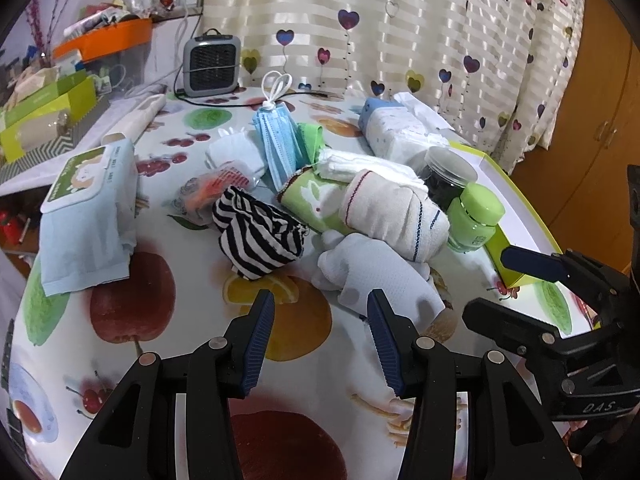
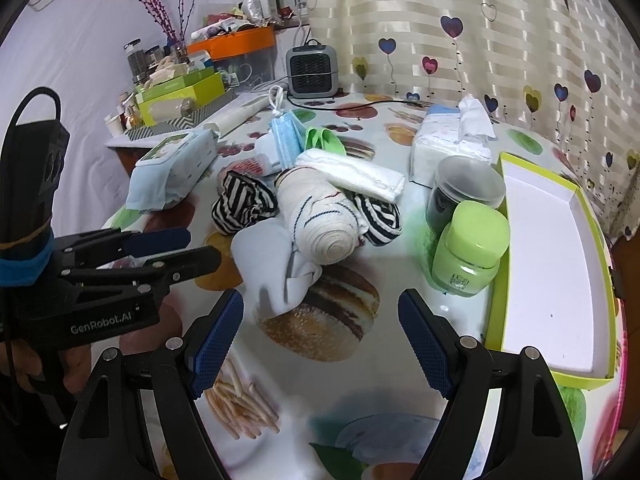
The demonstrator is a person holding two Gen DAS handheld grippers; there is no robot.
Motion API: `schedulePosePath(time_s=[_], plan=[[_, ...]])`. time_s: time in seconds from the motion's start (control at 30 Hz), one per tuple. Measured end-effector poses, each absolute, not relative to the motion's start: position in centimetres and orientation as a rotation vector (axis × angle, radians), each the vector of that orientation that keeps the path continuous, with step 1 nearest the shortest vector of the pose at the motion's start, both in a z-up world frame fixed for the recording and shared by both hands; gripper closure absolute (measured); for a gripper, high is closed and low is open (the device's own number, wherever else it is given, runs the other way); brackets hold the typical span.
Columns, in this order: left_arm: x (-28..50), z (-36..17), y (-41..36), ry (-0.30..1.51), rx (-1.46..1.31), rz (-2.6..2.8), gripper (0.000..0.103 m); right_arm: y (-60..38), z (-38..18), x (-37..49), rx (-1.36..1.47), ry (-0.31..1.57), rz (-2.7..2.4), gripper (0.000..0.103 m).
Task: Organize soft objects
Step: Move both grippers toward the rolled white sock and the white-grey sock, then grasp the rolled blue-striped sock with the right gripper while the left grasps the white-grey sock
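A heap of soft things lies mid-table: a black-and-white striped sock [image 1: 256,236] [image 2: 240,204], a rolled cream towel [image 1: 392,212] [image 2: 320,216], a white cloth [image 1: 372,272] [image 2: 268,264], a green bunny towel [image 1: 316,196], blue face masks [image 1: 278,140] [image 2: 286,136] and a folded white cloth [image 1: 360,164] [image 2: 352,172]. My left gripper [image 1: 320,294] [image 2: 200,246] is open just short of the heap, its right fingertip at the white cloth's edge. My right gripper [image 2: 320,296] [image 1: 492,280] is open too, nothing between its fingers, the white cloth just ahead.
A white box with a green rim [image 2: 500,264] [image 1: 504,176] stands at the right, a green jar [image 2: 468,252] and a dark jar [image 2: 460,188] beside it. A tissue pack [image 2: 452,140], a wet-wipes pack [image 1: 88,208] and a small heater [image 1: 212,62] stand around the heap.
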State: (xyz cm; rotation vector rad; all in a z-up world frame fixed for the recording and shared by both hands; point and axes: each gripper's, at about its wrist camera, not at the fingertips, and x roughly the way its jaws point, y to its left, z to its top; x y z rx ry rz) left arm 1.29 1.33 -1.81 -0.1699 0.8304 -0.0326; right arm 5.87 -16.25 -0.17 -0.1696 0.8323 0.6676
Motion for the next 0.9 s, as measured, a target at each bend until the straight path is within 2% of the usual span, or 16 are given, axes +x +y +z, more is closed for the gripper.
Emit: schedulePosePath(time_s=[0.73, 0.9], plan=[[3.6, -2.6, 3.0, 0.844, -0.243, -0.060, 0.056, -13.4, -0.5, 10.4, -0.219, 0.842, 0.678, 0.023], [3.8, -2.6, 3.4, 0.841, -0.258, -0.061, 0.056, -12.7, -0.6, 11.3, -0.227, 0.845, 0.695, 0.027]])
